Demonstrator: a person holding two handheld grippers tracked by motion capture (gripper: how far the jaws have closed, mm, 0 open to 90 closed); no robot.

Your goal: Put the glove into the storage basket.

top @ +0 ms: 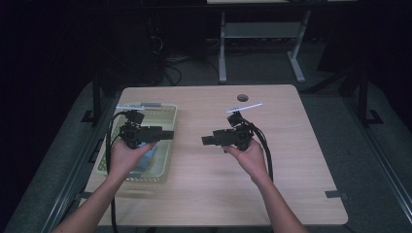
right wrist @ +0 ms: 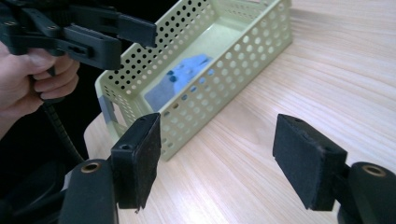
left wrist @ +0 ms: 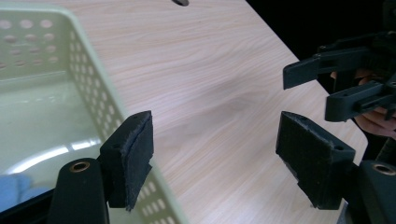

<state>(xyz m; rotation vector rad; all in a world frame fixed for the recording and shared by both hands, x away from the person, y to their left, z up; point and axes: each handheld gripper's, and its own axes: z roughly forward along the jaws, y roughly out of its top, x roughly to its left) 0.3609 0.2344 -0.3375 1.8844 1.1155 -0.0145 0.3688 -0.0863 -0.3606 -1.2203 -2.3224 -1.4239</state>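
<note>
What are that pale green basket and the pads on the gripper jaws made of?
The basket looks like moulded plastic: smooth, slightly glossy walls pierced with even rows of round holes. The pads on the right gripper seem to be black foam or rubber, matt and rough-grained with frayed edges. The table looks like light wood-grain laminate, though real wood can't be ruled out.

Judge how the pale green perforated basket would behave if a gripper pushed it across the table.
The basket looks like thin, hole-riddled plastic, so probably light and easy to slide on the smooth wooden table. Its low, long shape suggests it won't tip. Holding just a blue cloth, it may skid or turn.
</note>
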